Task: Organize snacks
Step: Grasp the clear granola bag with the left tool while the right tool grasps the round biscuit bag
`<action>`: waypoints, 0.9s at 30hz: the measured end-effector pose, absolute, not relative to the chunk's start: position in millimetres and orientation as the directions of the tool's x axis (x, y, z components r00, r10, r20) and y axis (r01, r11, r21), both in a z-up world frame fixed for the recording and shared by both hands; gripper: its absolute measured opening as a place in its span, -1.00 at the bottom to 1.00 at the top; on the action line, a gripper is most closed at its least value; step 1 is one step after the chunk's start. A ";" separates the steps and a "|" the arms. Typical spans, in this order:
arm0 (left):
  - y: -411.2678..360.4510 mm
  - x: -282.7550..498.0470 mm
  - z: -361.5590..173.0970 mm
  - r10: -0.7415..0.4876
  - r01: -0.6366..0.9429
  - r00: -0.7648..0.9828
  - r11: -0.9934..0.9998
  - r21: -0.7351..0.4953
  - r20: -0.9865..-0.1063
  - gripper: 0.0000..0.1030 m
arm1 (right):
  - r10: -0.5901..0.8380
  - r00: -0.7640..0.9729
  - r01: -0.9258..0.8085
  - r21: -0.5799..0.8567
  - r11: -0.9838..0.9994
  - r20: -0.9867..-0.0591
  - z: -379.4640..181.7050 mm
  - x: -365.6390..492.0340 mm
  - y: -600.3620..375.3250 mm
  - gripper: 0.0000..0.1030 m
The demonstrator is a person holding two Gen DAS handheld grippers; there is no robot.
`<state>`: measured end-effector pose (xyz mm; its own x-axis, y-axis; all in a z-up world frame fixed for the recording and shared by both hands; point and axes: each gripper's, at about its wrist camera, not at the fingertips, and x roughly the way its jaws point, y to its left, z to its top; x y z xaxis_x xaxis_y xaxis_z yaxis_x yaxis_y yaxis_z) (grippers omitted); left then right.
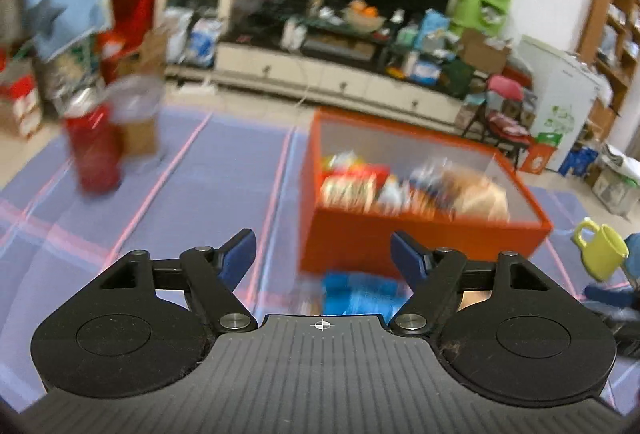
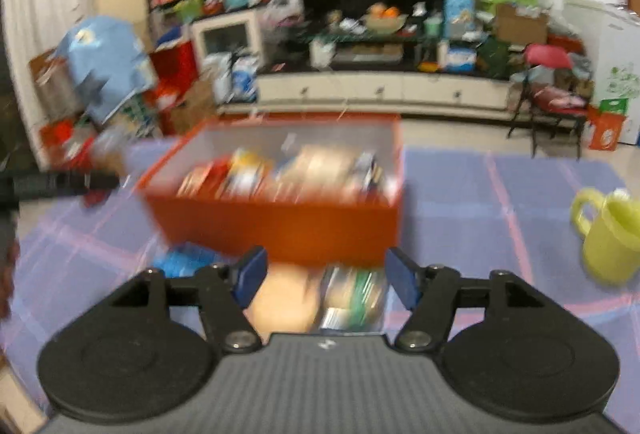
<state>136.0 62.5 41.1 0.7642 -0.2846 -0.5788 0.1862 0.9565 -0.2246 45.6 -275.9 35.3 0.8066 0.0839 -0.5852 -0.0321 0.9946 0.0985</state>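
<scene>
L gripper (image 1: 323, 252) jaws apart, empty; blue packet (image 1: 356, 294) on cloth just below, short of orange box (image 1: 400, 246). R gripper (image 2: 325, 276) jaws apart, empty, over green-ish packet (image 2: 354, 298), prob snack, blurred. Box w/ snacks (image 2: 280, 173) beyond. Risk: grabbing mid-blur, pads skid off slick wrapper; yellow mug (image 2: 608, 234) near R, could get knocked.

The orange box (image 1: 420, 234) full of snack packets (image 1: 400, 189) blocks the middle of the checked cloth (image 1: 224, 169). Left of it a wide lane of bare cloth runs back to a red can (image 1: 94, 149) and a clear cup (image 1: 138, 113). Right of the box, open cloth reaches a yellow-green mug (image 2: 608, 234). Near the box's front wall lie a blue packet (image 1: 356, 294) and a green packet (image 2: 354, 298).
</scene>
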 end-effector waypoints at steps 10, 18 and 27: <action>65.5 147.4 -9.0 -0.265 0.203 0.714 0.964 -0.171 -0.648 0.08 | 0.118 0.724 0.014 0.185 0.983 -0.679 0.5 76.0 -255.2 0.31; 40.4 162.1 -16.9 -0.433 0.449 0.697 0.885 -0.123 -0.572 0.29 | 0.166 0.696 0.025 0.255 0.967 -0.699 -17.9 107.4 -266.4 0.32; 33.9 171.9 -42.4 -0.379 0.342 0.660 0.920 -0.190 -0.649 0.01 | 0.175 0.687 -0.010 0.231 0.973 -0.705 -19.5 108.6 -249.9 0.29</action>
